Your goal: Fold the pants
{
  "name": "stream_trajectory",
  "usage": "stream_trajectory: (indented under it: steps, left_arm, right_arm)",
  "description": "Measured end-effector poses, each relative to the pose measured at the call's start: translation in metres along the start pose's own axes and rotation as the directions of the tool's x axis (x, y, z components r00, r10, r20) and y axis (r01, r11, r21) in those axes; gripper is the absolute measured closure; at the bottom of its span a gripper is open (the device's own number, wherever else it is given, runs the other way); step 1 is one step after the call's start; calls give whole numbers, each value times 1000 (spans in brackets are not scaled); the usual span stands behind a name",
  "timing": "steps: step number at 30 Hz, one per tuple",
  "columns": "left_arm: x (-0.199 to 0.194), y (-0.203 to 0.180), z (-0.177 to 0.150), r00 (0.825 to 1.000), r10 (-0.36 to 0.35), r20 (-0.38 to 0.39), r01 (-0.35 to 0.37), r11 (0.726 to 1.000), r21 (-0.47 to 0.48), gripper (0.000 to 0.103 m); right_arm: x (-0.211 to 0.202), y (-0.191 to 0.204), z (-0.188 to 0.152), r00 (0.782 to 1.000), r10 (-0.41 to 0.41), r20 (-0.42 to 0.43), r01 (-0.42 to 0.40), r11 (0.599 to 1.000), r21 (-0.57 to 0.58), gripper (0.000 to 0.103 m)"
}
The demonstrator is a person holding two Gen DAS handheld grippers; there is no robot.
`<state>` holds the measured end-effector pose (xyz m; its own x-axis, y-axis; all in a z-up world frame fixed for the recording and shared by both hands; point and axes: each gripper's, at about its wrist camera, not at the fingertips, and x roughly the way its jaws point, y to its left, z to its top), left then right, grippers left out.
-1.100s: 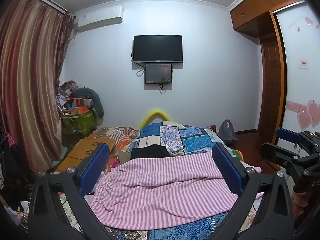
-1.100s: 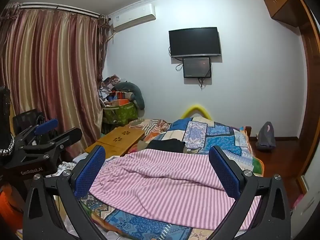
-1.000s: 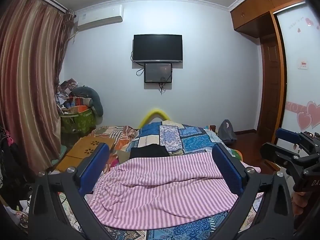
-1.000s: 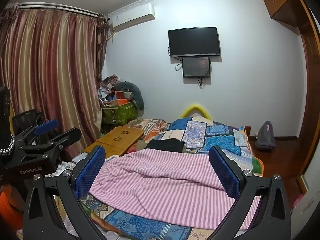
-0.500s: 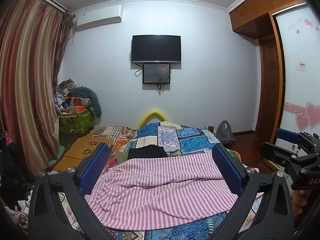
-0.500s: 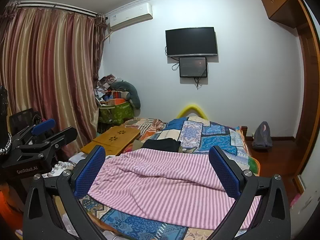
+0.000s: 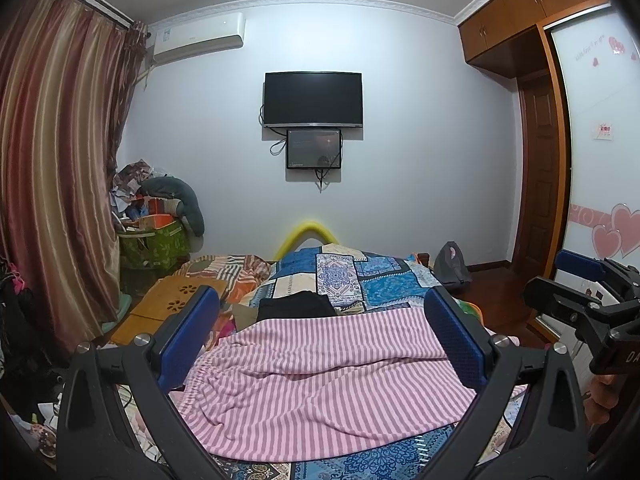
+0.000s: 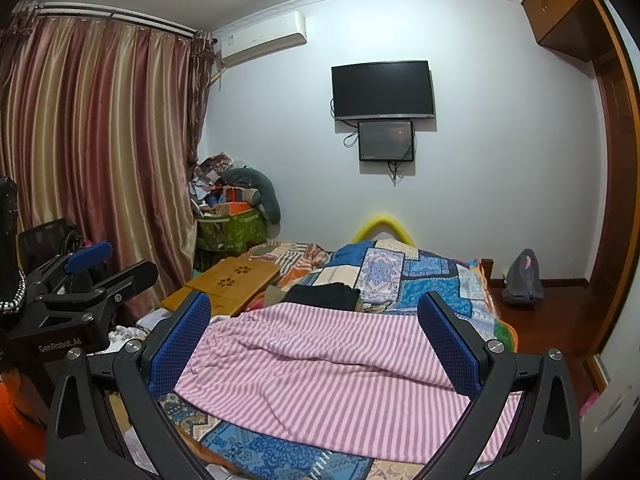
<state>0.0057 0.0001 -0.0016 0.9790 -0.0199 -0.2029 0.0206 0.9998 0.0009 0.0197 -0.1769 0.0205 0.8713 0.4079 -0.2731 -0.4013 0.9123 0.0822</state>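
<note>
Pink and white striped pants (image 7: 320, 380) lie spread and rumpled across the near end of the bed, waistband to the left; they also show in the right wrist view (image 8: 332, 376). My left gripper (image 7: 320, 340) is open and empty, held above and before the pants. My right gripper (image 8: 314, 344) is open and empty too, also short of the cloth. Each gripper shows at the edge of the other's view: the right one (image 7: 580, 300) and the left one (image 8: 80, 280).
The bed has a blue patchwork cover (image 7: 360, 280) with a folded black garment (image 7: 296, 304) behind the pants. A wooden lap table (image 8: 228, 284) lies at the bed's left. Curtains (image 8: 100, 160) and a cluttered green bin (image 8: 232, 228) stand left; a wardrobe door (image 7: 592, 160) right.
Both grippers have drifted slightly, so the room has shifted a little in view. The pants lie as before and both grippers stay open.
</note>
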Motion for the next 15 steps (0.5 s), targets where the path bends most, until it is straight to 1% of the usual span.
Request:
stream_trajectory:
  steps: [9,15]
  left_arm:
    - [0,-7,-2,1000,3,3,-3,1000,16,0]
    - [-3,-6,0,1000,-4,2,4,1000,5,0]
  right_arm:
    - [-2,3,-3,1000,0,12,0,1000,7,0]
    - [-1,1,-2,1000,1,14,-1,1000,7,0]
